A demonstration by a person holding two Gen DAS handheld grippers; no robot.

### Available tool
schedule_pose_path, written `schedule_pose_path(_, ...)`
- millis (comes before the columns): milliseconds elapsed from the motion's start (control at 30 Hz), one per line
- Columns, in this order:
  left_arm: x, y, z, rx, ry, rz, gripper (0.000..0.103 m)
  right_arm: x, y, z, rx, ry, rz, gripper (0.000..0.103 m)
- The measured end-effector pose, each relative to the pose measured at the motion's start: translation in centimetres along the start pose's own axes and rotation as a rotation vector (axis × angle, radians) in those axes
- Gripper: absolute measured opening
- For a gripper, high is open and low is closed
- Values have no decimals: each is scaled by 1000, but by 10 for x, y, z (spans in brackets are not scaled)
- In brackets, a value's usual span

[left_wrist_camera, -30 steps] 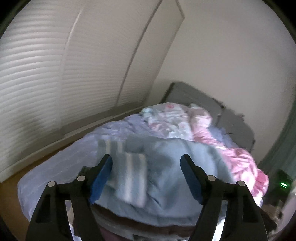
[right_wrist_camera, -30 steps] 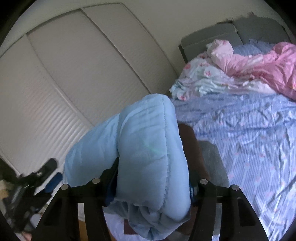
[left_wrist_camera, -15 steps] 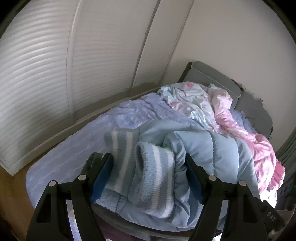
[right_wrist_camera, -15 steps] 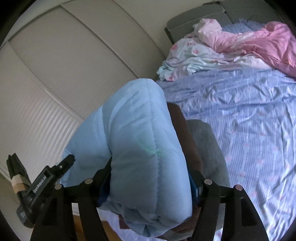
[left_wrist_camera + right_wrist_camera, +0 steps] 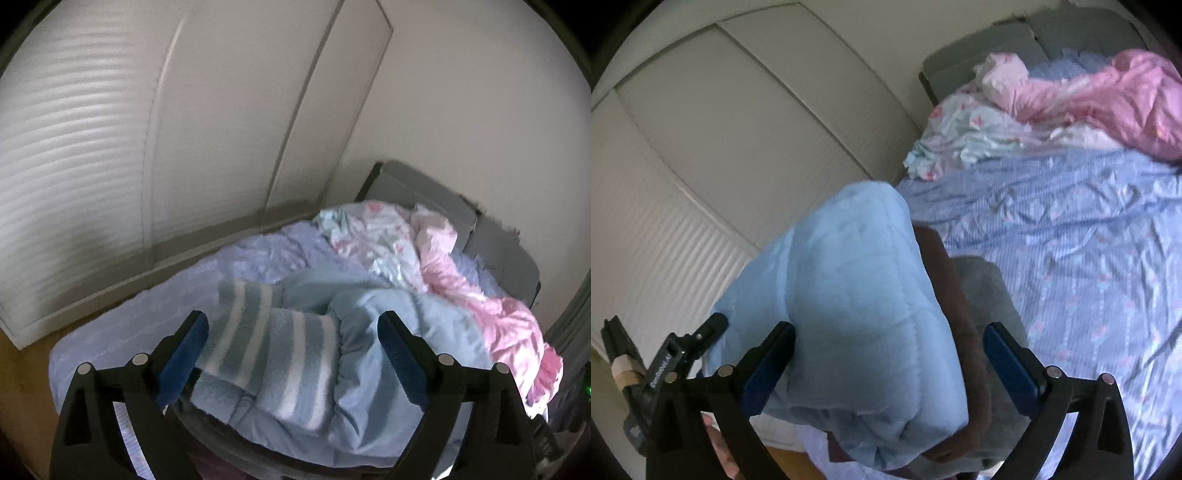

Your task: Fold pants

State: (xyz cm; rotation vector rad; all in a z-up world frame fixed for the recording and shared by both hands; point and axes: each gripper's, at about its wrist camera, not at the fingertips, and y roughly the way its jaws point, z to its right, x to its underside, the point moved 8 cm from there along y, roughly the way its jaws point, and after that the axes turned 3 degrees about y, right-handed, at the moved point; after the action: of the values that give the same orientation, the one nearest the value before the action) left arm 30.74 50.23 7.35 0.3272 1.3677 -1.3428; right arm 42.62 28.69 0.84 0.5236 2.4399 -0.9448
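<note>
Down at the foot end of the bed (image 5: 1089,258), near its closet-side edge, is where I've got the light blue padded pants (image 5: 849,314) sitting in a thick folded bundle on top of a small stack of darker clothes (image 5: 960,332). From the right wrist cam, my right claw (image 5: 886,354) straddles the bundle and its jaws are opening; the pants are between the blue pads (image 5: 1012,365), but there's a clear gap on the right side, so nothing is actually gripped there. Left claw (image 5: 291,343) is the same story: jaws opening, with the striped cuff (image 5: 273,354) of the pants and the puffy blue fabric (image 5: 388,332) lying between the pads, neither pad (image 5: 399,354) pressing on them as far as I can see. The striped bit is folded over on top of the bundle, on the side toward the closet. Farther up the bed, toward the grey headboard (image 5: 424,192), there's a pink blanket (image 5: 1089,96) and a floral sheet (image 5: 967,129) all bunched up, well apart from the pants. White closet doors (image 5: 184,129) run along the bed's long side. I can also spot my left claw's body (image 5: 665,369) poking in at the lower left of the right cam.
</note>
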Motion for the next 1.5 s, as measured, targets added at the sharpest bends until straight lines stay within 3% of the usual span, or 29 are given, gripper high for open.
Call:
schedule_pose_path(100,-7,-19,4,11,-2,56,95,-4,-13,-8,8,-57,42,102)
schedule_pose_path(367,-2,-64,17,69,61,106,95,-4,-53,-30,-8,-188,130,102)
schedule_pose_path(533,25,-113,26,37,162,131,95,10,-102,-37,68,-348,212,102)
schedule_pose_path(700,69,-177,47,29,328,181,103,43,-172,-25,140,-498,291,102)
schedule_pose_path(833,108,-219,66,35,429,228,103,69,-217,-1,175,-503,285,102)
schedule_pose_path(933,140,-236,85,58,507,222,103,91,-247,22,190,-499,247,102)
schedule_pose_path(1167,217,-264,124,104,647,211,103,137,-320,78,298,-506,287,102)
schedule_pose_path(1333,261,-279,151,157,691,178,103,164,-366,125,428,-443,348,102)
schedule_pose_path(1500,295,-285,172,206,691,109,103,191,-395,160,480,-357,341,102)
